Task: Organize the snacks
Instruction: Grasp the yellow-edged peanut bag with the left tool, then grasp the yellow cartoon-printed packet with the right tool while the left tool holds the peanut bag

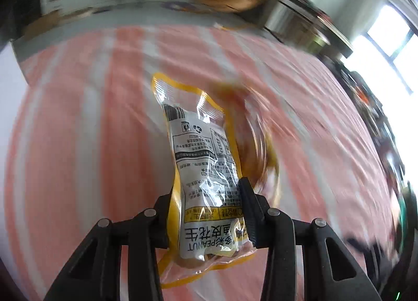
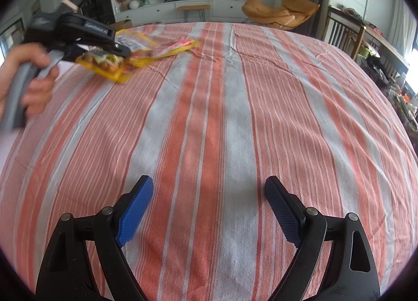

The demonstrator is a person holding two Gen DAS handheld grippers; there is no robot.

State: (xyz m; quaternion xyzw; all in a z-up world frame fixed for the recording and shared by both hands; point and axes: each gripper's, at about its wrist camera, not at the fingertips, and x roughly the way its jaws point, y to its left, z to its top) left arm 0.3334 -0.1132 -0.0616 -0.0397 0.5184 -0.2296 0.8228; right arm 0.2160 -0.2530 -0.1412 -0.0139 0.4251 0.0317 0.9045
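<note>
My left gripper is shut on a yellow-edged peanut snack packet, held above the striped cloth. The right wrist view shows that gripper at the far left with the packet hanging under it. More yellow and red snack packets lie on the cloth just behind it. My right gripper is open and empty, low over the near middle of the cloth.
The table is covered by an orange and white striped cloth. An orange lounge chair stands beyond the far edge. A wooden chair and cluttered shelf are at the right.
</note>
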